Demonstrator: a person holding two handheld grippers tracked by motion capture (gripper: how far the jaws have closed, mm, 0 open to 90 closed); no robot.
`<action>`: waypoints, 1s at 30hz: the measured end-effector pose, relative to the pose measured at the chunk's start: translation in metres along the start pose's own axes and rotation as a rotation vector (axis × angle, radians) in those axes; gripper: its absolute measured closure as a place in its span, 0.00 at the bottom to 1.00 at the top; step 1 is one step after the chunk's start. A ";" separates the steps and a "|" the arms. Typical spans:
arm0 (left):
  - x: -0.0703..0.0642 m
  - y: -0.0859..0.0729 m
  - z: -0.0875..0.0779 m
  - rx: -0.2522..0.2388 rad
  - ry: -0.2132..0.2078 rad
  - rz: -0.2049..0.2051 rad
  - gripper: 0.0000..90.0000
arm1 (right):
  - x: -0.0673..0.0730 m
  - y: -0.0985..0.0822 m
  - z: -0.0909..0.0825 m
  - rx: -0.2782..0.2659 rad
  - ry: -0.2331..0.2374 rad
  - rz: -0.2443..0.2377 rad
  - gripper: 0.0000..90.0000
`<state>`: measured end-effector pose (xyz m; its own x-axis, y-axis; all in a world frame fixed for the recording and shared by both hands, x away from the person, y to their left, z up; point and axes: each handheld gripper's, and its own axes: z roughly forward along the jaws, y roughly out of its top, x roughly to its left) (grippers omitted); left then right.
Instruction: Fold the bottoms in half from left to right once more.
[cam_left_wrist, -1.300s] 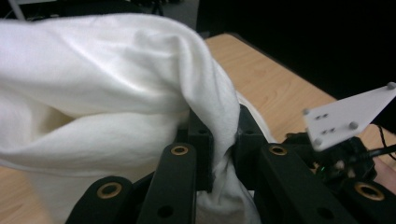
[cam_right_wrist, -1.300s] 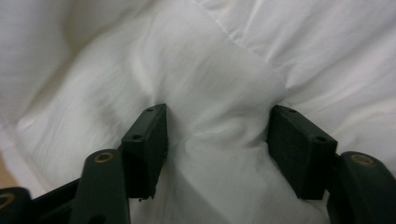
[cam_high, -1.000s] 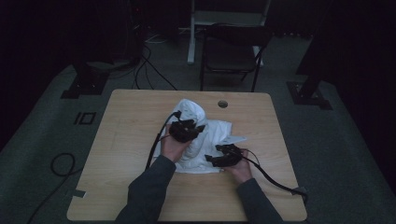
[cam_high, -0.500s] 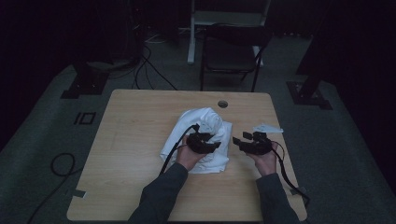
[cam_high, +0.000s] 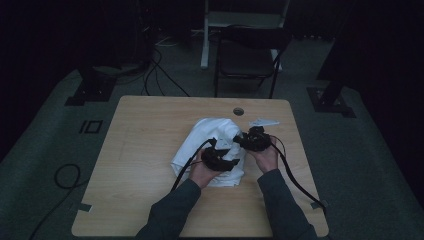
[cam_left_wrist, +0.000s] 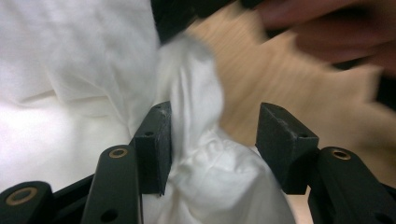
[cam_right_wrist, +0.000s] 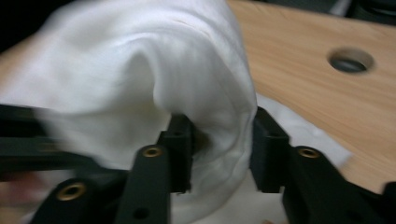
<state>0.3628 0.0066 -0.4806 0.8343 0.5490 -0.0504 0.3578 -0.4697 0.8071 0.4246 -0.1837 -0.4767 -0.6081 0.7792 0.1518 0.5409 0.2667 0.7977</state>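
The white cloth (cam_high: 212, 150) lies bunched on the wooden table (cam_high: 150, 130), a little right of its middle. Compared with half a second ago, the right gripper (cam_high: 252, 140) has come in from the right to the cloth's far right edge; its jaws have just been closing and now pinch a fold of the fabric. The left gripper (cam_high: 220, 159), at the near right side, has just been opening: cloth bulges between its parted jaws, unclamped.

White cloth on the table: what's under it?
Under the white cloth only the wooden table shows around its edges. Anything beneath the heap is covered and cannot be seen.
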 end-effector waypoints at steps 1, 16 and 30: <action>-0.002 0.001 -0.009 -0.017 -0.007 0.002 0.51 | -0.002 -0.002 0.003 0.002 0.004 0.010 0.81; 0.092 -0.015 -0.087 -0.130 0.255 -0.288 0.56 | -0.026 -0.018 0.020 0.057 -0.058 0.088 0.84; 0.086 -0.020 -0.053 -0.080 0.177 -0.301 0.55 | 0.017 -0.019 -0.059 -0.077 -0.005 -0.036 0.50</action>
<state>0.4052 0.1000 -0.4693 0.6088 0.7688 -0.1956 0.5365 -0.2174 0.8154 0.3697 -0.2091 -0.4546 -0.6232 0.7730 0.1190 0.4719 0.2503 0.8454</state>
